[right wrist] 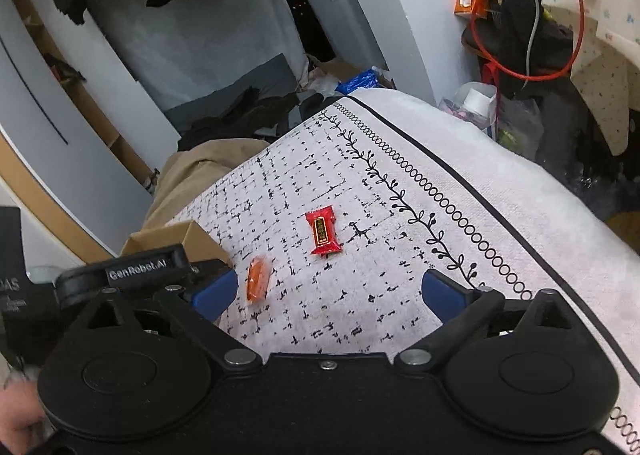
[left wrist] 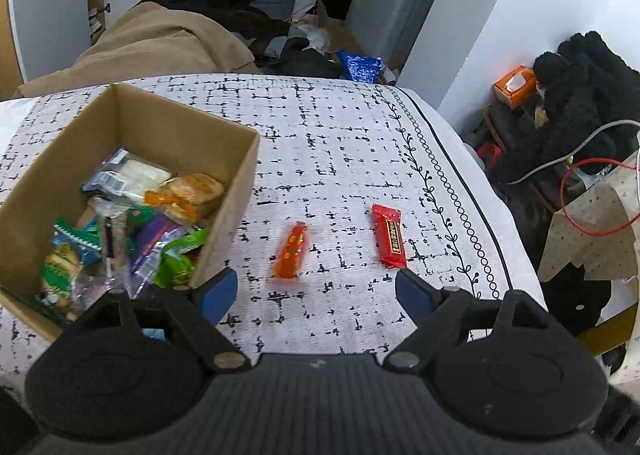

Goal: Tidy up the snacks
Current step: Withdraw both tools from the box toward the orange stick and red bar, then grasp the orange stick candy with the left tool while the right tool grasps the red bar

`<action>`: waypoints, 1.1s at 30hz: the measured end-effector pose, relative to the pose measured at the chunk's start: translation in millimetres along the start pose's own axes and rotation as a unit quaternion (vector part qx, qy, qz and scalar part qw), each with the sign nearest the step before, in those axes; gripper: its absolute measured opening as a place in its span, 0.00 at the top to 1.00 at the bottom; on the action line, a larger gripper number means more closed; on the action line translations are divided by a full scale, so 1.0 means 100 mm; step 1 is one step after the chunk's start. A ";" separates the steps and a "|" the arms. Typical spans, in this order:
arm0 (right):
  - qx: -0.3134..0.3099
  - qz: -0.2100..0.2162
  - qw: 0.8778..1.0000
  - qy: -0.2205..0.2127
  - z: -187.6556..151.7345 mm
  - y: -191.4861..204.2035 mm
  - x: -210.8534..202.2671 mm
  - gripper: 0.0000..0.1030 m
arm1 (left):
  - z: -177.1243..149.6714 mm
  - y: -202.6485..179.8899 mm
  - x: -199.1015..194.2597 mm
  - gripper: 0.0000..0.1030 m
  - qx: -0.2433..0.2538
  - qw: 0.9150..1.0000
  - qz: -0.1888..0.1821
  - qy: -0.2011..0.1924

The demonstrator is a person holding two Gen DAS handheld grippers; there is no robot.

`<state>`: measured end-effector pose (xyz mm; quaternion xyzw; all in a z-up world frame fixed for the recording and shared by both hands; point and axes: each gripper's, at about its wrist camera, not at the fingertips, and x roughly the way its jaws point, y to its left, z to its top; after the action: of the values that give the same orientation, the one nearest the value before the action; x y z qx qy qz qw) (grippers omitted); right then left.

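Note:
A cardboard box (left wrist: 236, 191) on the patterned tablecloth (left wrist: 340, 143) holds several wrapped snacks (left wrist: 132, 223). Two snacks lie loose on the cloth to its right: an orange packet (left wrist: 292, 251) and a red bar (left wrist: 389, 241). My left gripper (left wrist: 316, 295) hovers open just in front of them, its left finger close to the box's near corner. In the right wrist view the orange packet (right wrist: 257, 281) and the red bar (right wrist: 323, 235) lie ahead of my right gripper (right wrist: 330, 295), which is open and empty. Part of the box (right wrist: 188, 241) shows at left, behind the other gripper's body (right wrist: 136, 275).
The table's right edge (left wrist: 492, 215) drops off to cluttered black clothing (left wrist: 576, 103), an orange tissue box (left wrist: 514, 85) and red and white cables (left wrist: 588, 191). A tan cloth (left wrist: 160, 43) lies beyond the far edge. A hand (right wrist: 16, 419) shows at bottom left.

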<state>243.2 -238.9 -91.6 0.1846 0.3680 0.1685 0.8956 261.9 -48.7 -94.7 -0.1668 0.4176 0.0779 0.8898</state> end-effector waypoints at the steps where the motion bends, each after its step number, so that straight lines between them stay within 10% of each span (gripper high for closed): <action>1: 0.003 0.001 1.000 0.001 0.01 -0.01 0.02 0.05 | 0.00 0.00 0.03 0.17 0.001 1.000 -0.001 0.000; 15: 0.048 0.018 0.999 0.013 0.14 -0.16 0.49 0.38 | -0.02 -0.13 0.42 0.22 0.038 0.999 0.017 -0.031; 33: 0.033 0.047 0.997 0.044 0.18 -0.09 1.01 0.48 | -0.14 -0.27 0.83 0.49 0.085 0.992 0.089 -0.033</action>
<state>325.4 -206.0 -144.5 0.2236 0.4028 0.2066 0.8632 312.3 -79.4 -160.3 -0.0500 0.4064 0.1262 0.9036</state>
